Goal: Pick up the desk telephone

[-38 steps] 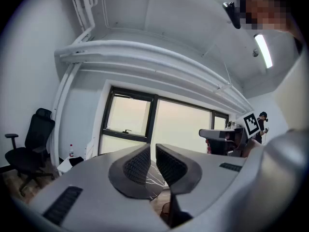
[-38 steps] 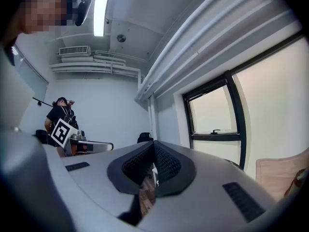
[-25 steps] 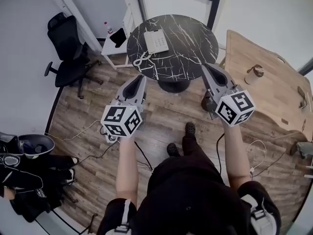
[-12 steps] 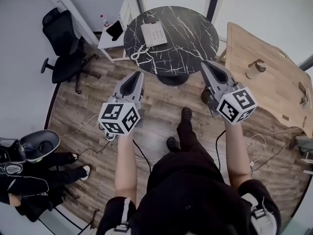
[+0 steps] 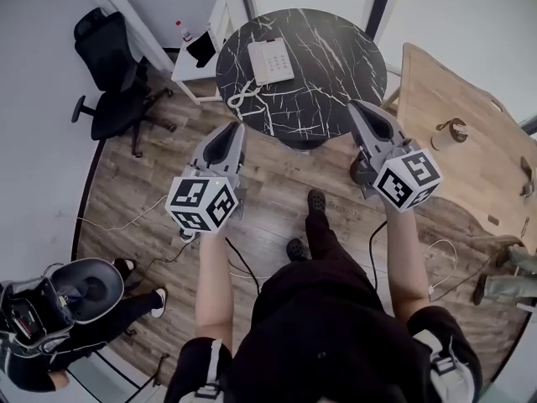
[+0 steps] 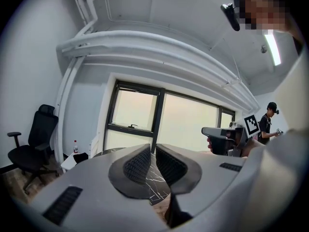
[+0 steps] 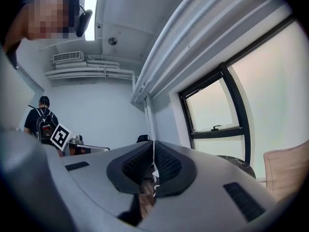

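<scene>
The white desk telephone (image 5: 270,61) is not yet lifted from the far round black marbled desk (image 5: 336,74). The left hand-held gripper (image 5: 237,128) and right hand-held gripper (image 5: 357,106) are closed and empty.

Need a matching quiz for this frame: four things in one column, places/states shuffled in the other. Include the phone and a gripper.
Things:
1. white desk telephone
2. black swivel office chair
3. left grey two-jaw gripper
4. tan cylindrical container

Places or states:
A. on the pale wooden table
B. jaws shut, empty, held over the wood-plank floor
C. on the round black marble-top table
D. standing on the floor by the white wall

Pairs: 1-C, 2-D, 3-B, 4-A.
</scene>
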